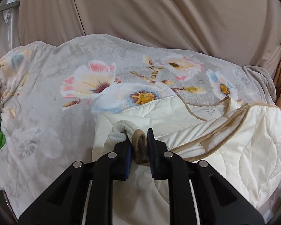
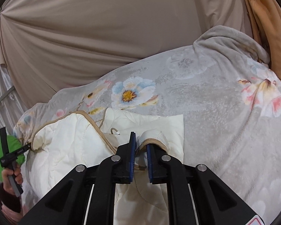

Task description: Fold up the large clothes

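A cream quilted jacket (image 1: pixel 224 136) lies on a grey floral blanket (image 1: pixel 46 112) spread over the bed, toward 5 o'clock in the left wrist view. The left gripper (image 1: pixel 139 144) has its fingers narrowed on a tan-trimmed cuff (image 1: pixel 139 140). The right gripper (image 2: pixel 141 146) pinches the other cuff (image 2: pixel 155 140). Beige draped fabric (image 2: pixel 84 37) hangs behind; an orange cloth (image 2: pixel 267 28) sits at 2 o'clock, a green cushion (image 2: pixel 1 155) at 9.
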`<state>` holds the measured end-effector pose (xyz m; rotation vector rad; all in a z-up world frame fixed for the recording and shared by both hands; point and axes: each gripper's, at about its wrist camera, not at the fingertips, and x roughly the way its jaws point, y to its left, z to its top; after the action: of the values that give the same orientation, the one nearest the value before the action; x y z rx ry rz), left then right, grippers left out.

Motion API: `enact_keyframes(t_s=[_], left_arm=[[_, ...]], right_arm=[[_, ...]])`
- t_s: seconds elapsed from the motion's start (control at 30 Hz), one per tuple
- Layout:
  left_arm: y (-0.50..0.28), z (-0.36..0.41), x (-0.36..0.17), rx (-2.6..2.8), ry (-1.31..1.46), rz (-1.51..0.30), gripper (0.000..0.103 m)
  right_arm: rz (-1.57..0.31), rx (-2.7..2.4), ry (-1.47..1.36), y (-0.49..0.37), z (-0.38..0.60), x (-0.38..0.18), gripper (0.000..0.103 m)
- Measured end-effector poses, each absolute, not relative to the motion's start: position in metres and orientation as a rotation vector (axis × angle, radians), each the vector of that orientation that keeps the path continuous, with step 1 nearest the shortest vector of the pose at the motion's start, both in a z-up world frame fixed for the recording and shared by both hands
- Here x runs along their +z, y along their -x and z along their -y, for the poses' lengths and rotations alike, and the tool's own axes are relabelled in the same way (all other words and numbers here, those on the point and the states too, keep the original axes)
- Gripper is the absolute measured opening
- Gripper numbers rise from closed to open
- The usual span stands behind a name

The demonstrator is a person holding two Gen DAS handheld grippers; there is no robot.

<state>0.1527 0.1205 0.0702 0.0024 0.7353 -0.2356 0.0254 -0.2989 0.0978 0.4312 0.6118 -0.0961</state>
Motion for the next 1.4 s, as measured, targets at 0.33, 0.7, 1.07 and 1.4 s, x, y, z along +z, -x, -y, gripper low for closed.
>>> enact_keyframes(t_s=[0.33, 0.7, 1.07, 1.4], left_arm=[[-0.066, -0.167, 0.120, -0.340, 0.089, -0.607, 0.003], [-0.106, -0.189, 0.098, -0.312, 0.177, -0.723, 0.069], [-0.193, -0.141, 0.038, -0.472, 0.263, -0.957, 0.045], [-0.131, -0.174, 0.082, -0.522, 0.303, -0.790, 0.008]], right_arm=[[-0.463, 0.073, -0.354, 0.045, 0.271, 0.139, 0.009], [-0.464, 0.045, -0.395, 0.051, 0.278, 0.136, 0.012], [-0.337, -0.042, -0.392, 0.078, 0.302, 0.164, 0.071], [-0.761, 0.031, -0.432, -0.020, 0.296, 0.065, 0.016]])
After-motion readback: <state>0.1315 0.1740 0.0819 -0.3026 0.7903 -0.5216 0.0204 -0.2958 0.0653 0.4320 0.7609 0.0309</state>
